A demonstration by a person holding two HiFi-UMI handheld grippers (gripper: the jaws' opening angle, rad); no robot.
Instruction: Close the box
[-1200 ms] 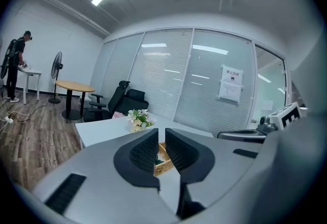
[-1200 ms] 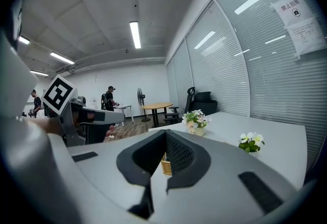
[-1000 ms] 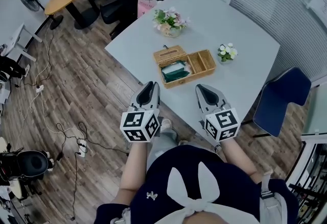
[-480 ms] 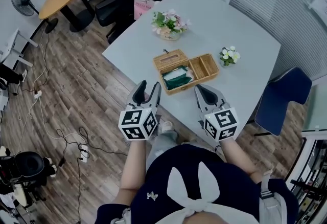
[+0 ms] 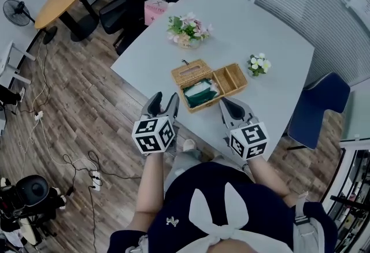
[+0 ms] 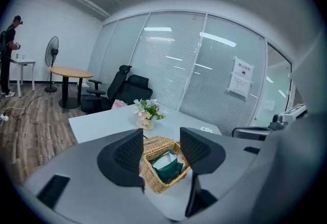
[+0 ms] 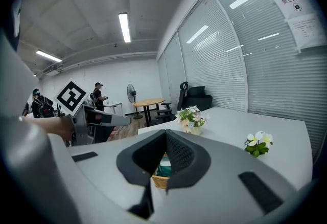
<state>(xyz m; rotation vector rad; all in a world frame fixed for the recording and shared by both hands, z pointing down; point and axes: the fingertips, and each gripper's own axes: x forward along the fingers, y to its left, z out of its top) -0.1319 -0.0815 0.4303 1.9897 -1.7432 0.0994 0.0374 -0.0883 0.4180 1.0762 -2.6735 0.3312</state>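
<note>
Well, the woven box (image 5: 207, 85) sits open near the front edge of the white bench (image 5: 260, 32). Just short of it, the left claw (image 5: 162, 100) has just been opening its jaws wide, gripping nothing. The right claw (image 5: 231, 106) beside it is pinched together, empty.

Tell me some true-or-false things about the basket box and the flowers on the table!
The woven wicker box is open. True.
Three bunches of flowers stand on the white table. False: only two, a big bunch and a small bunch.
A green and white packet lies inside the box. True.
The right gripper is gripping the box. False: its jaws are shut on nothing, short of the box.
</note>
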